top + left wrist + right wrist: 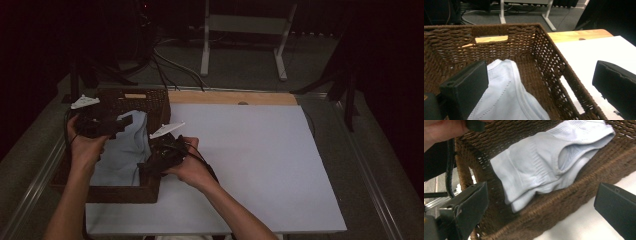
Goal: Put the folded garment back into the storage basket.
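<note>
A pale blue folded garment lies inside a dark brown wicker basket at the table's left. My left gripper hangs open over the basket's far part, jaws wide apart above the cloth. My right gripper is open at the basket's right wall, one jaw inside the basket and the other over the white sheet. Neither holds anything.
A white sheet covers the table to the right of the basket, with a wooden strip along its far edge. Beyond stand a white metal frame and cables on the floor.
</note>
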Motion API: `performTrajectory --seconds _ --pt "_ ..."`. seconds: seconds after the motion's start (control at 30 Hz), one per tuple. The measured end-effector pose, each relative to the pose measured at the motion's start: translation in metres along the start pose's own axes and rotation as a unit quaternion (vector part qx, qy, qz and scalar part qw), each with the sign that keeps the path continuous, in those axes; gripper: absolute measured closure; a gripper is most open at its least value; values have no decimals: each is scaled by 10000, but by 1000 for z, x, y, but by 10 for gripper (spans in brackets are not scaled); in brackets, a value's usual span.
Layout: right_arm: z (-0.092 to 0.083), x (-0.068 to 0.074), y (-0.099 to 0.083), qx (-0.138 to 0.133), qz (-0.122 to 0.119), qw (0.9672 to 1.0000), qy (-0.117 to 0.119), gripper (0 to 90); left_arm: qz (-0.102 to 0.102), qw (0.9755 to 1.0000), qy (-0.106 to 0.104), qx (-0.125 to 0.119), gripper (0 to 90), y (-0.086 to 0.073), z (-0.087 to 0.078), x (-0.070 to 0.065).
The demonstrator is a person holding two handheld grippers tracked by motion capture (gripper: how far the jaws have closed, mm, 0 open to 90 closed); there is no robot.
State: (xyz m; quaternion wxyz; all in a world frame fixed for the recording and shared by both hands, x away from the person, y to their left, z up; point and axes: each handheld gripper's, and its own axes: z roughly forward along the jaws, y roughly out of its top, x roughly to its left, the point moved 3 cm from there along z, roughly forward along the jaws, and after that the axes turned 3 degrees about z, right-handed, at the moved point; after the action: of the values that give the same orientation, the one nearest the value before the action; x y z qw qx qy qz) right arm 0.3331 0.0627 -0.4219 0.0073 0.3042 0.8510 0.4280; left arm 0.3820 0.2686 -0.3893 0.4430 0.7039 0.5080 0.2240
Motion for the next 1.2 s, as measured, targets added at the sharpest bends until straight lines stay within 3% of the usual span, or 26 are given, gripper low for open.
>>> performTrajectory --seconds 0.13,0.8,1.2 --pt "-5 -5 -2 -45 15 10000 -6 0 123 9999 -17 48 21 -3 1 -6" --pt "-25 -24 -11 -170 162 9997 -24 0 184 9993 -317 -4 22 -13 0 -24" --pt "-42 -39 -19 -266 218 9993 -123 0 324 9983 -481 27 22 -18 0 -37"
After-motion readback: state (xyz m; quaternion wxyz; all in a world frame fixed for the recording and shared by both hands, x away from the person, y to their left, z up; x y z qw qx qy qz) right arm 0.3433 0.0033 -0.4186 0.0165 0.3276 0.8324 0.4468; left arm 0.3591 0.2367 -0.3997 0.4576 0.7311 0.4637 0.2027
